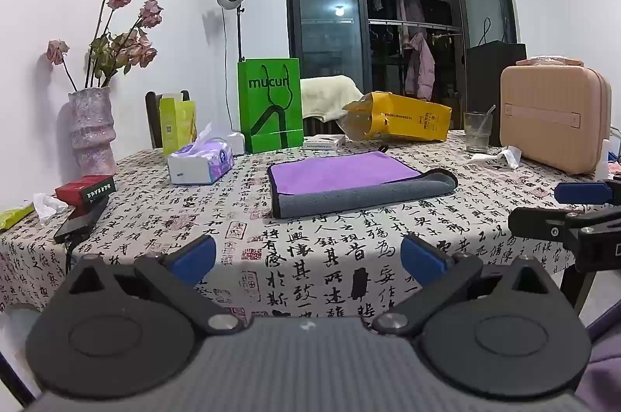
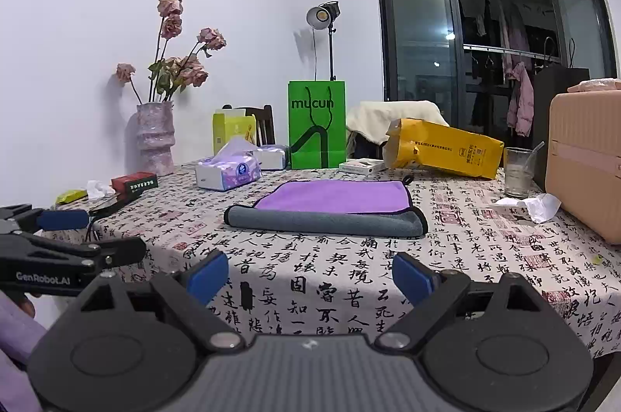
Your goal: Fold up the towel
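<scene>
Where the plush purple towel (image 1: 345, 175) lies mid-table, its near hem rolled grey-side up, my left gripper (image 1: 308, 258) and right gripper (image 2: 310, 278) hang spread and empty off the calligraphy tablecloth's (image 1: 330, 249) near edge.

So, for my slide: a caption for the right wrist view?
Open right tool faces a partly folded purple-and-grey microfibre towel on the calligraphy-print tablecloth.

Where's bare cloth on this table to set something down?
Free: the near strip between the towel and the table edge, and the patch between towel and case. Crowded: the far edge, with tissue box, green bag, yellow bag and glass.
</scene>
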